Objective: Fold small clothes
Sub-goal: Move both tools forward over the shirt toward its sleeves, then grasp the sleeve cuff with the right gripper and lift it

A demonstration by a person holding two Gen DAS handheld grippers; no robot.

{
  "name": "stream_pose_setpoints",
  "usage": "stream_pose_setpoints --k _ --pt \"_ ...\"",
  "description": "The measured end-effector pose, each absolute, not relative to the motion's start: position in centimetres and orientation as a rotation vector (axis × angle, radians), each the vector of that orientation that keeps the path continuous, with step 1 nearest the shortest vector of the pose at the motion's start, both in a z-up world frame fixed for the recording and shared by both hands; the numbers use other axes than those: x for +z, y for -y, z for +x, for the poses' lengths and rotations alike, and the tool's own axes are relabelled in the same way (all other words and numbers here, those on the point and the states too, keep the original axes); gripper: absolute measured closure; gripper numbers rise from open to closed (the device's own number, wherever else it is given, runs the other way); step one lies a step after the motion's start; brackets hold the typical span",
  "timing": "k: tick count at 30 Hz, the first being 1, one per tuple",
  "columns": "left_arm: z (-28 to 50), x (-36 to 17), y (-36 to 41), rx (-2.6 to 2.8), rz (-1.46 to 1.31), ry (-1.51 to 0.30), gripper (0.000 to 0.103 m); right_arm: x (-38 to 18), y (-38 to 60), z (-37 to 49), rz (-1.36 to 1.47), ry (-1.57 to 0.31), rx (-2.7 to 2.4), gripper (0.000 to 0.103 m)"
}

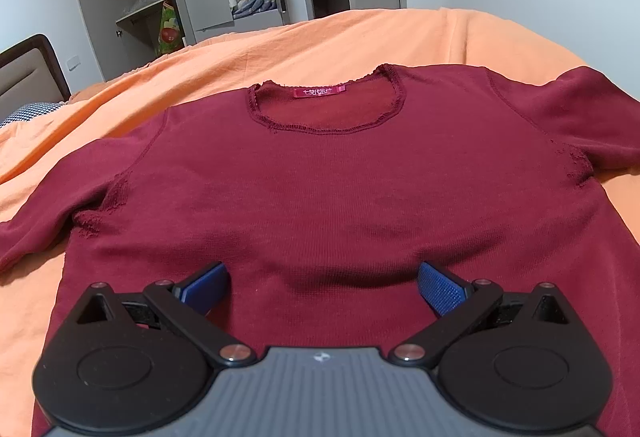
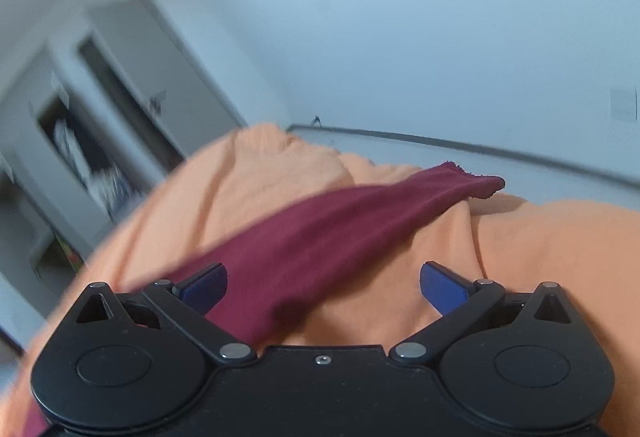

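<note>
1. Two grippers, both spread wide and empty: left gripper low over the shirt's body, right gripper over a sleeve.
2. Shirt: dark red knit, face up, flat on the orange sheet. Likely light, limp, stretchy.
3. Best holds, by my judgement: sleeve cuffs, shoulder seams, hem corners.
4. Collar: frayed; pull gently.

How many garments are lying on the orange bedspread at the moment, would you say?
1: a maroon shirt spread flat on the bedspread, under the open left gripper. More could lie outside both views.
</note>
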State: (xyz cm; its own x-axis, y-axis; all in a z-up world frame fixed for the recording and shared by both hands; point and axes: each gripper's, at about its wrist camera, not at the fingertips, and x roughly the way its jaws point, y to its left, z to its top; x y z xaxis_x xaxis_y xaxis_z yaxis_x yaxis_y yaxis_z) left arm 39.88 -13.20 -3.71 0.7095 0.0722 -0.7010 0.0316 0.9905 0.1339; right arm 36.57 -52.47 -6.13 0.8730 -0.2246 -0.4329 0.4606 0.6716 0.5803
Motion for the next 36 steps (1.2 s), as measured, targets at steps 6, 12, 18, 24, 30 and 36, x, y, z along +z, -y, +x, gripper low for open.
stream_pose_setpoints --k 6,12,18,24,30,36 --pt "39.7 -1.5 12.3 -0.003 0.085 -0.794 0.000 -6.1 55.5 38.2 0.896 -0.301 -0.477 0.015" --pt "38.9 2.4 10.5 0.019 0.090 -0.727 0.000 -6.2 55.9 39.9 0.846 -0.358 -0.632 0.075" --pt "38.4 6.6 5.5 0.067 0.009 -0.670 0.000 -4.5 54.3 39.2 0.723 -0.321 -0.640 0.097" --pt "37.9 9.6 0.6 0.137 0.044 -0.610 0.000 1.3 48.8 40.0 0.482 -0.210 -0.526 0.098" --pt "36.7 11.0 -3.4 0.211 0.022 -0.565 0.000 6.7 39.5 42.3 0.257 -0.134 -0.294 0.098" --pt "35.1 10.5 -7.1 0.254 -0.047 -0.563 0.000 9.4 28.1 44.3 0.119 -0.110 -0.047 0.098"
